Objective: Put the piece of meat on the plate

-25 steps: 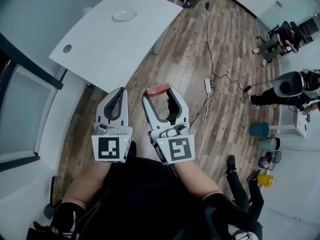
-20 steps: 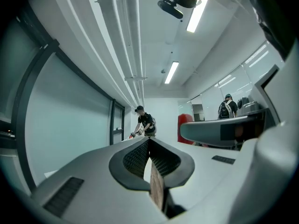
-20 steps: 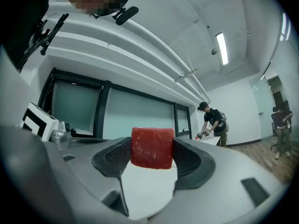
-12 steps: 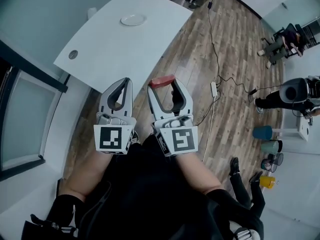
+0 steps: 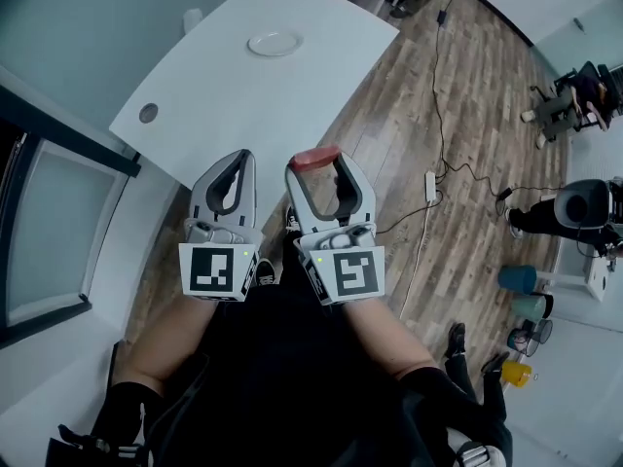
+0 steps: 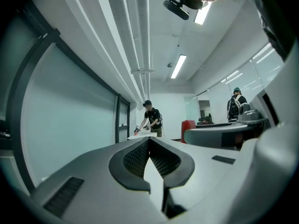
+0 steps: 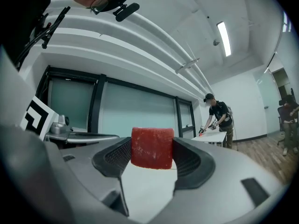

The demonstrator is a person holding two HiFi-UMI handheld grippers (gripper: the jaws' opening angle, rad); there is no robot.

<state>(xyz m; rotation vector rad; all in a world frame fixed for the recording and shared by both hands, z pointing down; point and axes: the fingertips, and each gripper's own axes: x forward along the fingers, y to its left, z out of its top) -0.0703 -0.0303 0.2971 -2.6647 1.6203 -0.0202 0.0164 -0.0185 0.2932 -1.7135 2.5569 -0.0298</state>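
Observation:
A red block of meat (image 5: pixel 313 159) (image 7: pixel 152 147) sits clamped between the tips of my right gripper (image 5: pixel 315 162), held over the wooden floor just short of the white table's near edge. The white plate (image 5: pixel 274 43) lies far off on the white table (image 5: pixel 243 95), near its back edge. My left gripper (image 5: pixel 240 158) is beside the right one, its jaws closed together with nothing between them. In the left gripper view the pads (image 6: pixel 161 160) meet at the tips.
A round cable hole (image 5: pixel 148 113) is in the table's left part. A power strip and cables (image 5: pixel 429 185) run across the wooden floor to the right. Coloured bins (image 5: pixel 518 280) and seated people are at far right. A glass partition (image 5: pixel 49 222) stands to the left.
The table and plate have drifted lower and rightward in the head view, so I am closer to the table. Both grippers keep their hold and relative position.

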